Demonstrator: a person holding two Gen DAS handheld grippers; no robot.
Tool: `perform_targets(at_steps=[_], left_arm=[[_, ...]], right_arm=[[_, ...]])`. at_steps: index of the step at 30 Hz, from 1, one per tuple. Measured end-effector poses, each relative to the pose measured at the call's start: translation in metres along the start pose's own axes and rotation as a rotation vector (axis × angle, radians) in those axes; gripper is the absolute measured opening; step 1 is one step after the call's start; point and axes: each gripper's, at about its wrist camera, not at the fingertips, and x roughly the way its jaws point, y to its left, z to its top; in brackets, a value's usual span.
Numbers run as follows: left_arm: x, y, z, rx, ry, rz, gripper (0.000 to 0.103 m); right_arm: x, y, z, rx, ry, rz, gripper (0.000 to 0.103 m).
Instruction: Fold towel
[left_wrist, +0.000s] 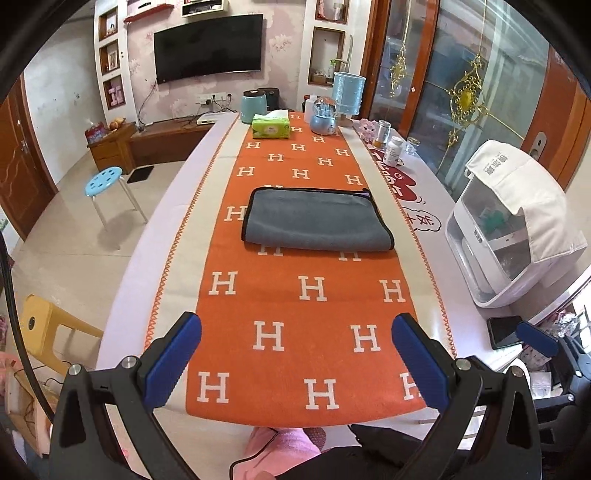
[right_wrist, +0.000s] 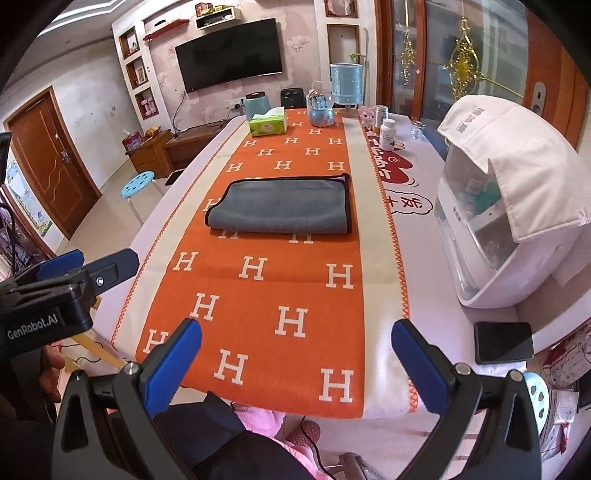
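Orange cloth (left_wrist: 295, 295) patterned with white letter H's is seen spread lengthwise over a long table (left_wrist: 177, 206), and every position below is given relative to it. At its right edge, a large white appliance (left_wrist: 506, 236) draped with a white cover is stood on the bare tabletop. On the middle of the cloth, a grey towel (left_wrist: 317, 219) with dark binding is laid flat. It appears to be folded over already, with a rounded fold along the side nearer the camera and bound edges stacked at the far side and the ends.

At the far end of the cloth, a green tissue box (left_wrist: 270, 126) is placed. Beside the near right corner, a dark phone (right_wrist: 503, 341) is laid.

Over the near end of the cloth, the left gripper (left_wrist: 295, 363) and the right gripper (right_wrist: 295, 363) are held with blue fingers spread wide, nothing between them, both well apart from the towel.

A pause between folds, or a finished fold, is judged likely. If another fold is wanted, both grippers would need to be brought forward to the towel's corners at one end, closed on the layers, and carried across to the opposite end.
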Motion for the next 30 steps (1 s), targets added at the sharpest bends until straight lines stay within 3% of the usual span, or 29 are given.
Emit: perform_targets(at_steps=[12,30], left_arm=[[-0.010,-0.005,-0.007,0.007,-0.028,0.090,0.102],[-0.011,-0.018,-0.009,0.043,-0.027,0.082,0.102]], right_arm=[[-0.020,-0.009,-0.007,0.051,-0.069,-0.013,0.103],[-0.016,-0.014,-0.011,0.056,-0.046,-0.012,0.103]])
